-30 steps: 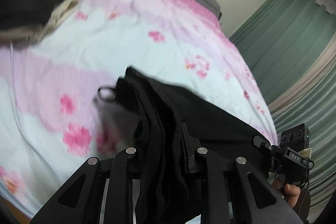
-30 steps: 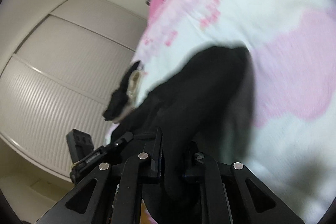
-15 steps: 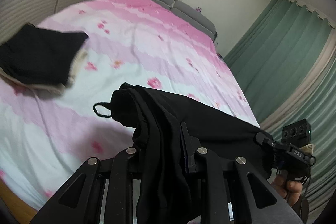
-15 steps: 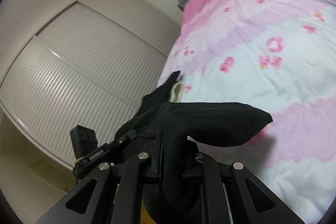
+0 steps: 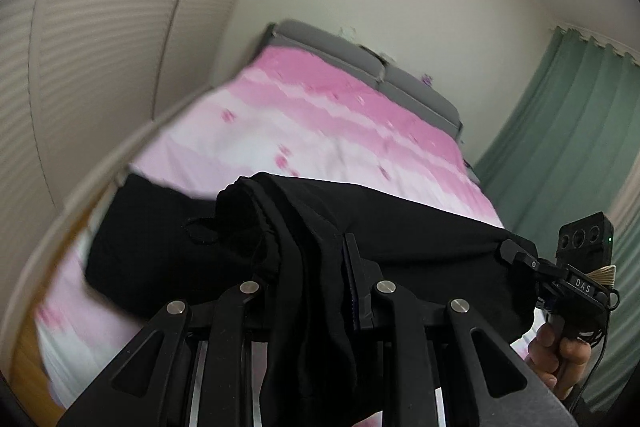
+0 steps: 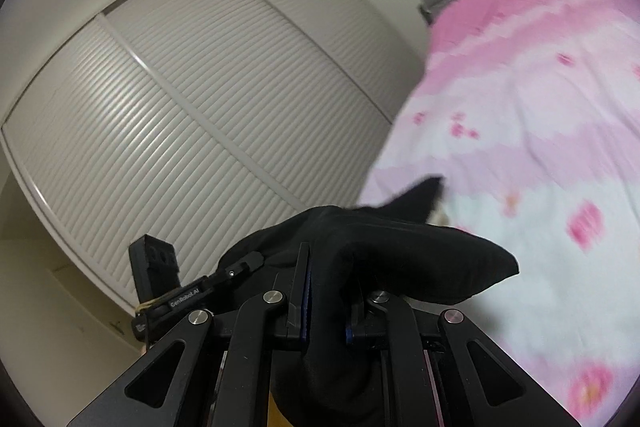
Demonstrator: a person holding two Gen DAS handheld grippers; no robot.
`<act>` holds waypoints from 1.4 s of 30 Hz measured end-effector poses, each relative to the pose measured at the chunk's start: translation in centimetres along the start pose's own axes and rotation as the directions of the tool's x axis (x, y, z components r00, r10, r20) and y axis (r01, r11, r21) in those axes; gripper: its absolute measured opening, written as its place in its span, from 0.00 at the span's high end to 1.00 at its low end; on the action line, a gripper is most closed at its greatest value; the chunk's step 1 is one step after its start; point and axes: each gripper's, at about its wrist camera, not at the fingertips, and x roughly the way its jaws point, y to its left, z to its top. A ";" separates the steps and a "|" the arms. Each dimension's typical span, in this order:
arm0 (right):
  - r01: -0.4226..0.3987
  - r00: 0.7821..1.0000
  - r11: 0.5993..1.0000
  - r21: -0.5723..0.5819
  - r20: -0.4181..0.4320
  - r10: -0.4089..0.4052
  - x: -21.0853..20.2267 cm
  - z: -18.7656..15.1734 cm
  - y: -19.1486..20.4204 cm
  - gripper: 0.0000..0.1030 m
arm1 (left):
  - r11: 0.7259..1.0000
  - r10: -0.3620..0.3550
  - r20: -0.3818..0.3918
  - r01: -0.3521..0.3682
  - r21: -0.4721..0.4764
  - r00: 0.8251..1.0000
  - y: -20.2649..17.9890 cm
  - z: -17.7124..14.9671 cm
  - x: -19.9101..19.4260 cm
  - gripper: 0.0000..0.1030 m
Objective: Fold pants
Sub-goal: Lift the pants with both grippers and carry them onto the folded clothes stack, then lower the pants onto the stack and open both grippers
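Both my claws, left (image 5: 316, 267) and right (image 6: 326, 291), grip the pants (image 5: 400, 227) above the bed (image 5: 320, 131); I should keep them taut and level before laying them down.

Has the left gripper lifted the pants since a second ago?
Yes. The left gripper, shut on the black pants, has risen and tilted up: the bed sat close below, now it lies lower and the wall fills the view.

Bed (image 5: 348, 131) with pink floral sheet – a dark folded garment (image 5: 160, 227) lies near its edge
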 end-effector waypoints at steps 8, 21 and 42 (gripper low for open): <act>-0.068 0.997 0.987 -0.146 0.026 0.073 16.2 4.7 0.7 0.88 | 0.994 0.072 0.161 -0.085 0.075 0.984 11.2 5.0 4.4 0.77; 0.039 0.977 0.980 0.195 -0.215 0.004 28.8 -10.4 -12.8 0.87 | 0.993 0.119 -0.039 -0.119 0.006 0.992 23.7 -8.1 13.3 0.73; 0.198 0.930 0.977 0.076 -0.330 -0.163 29.7 -9.7 -13.1 0.84 | 0.921 0.382 -0.126 -0.365 0.135 0.916 20.5 -9.6 10.8 0.47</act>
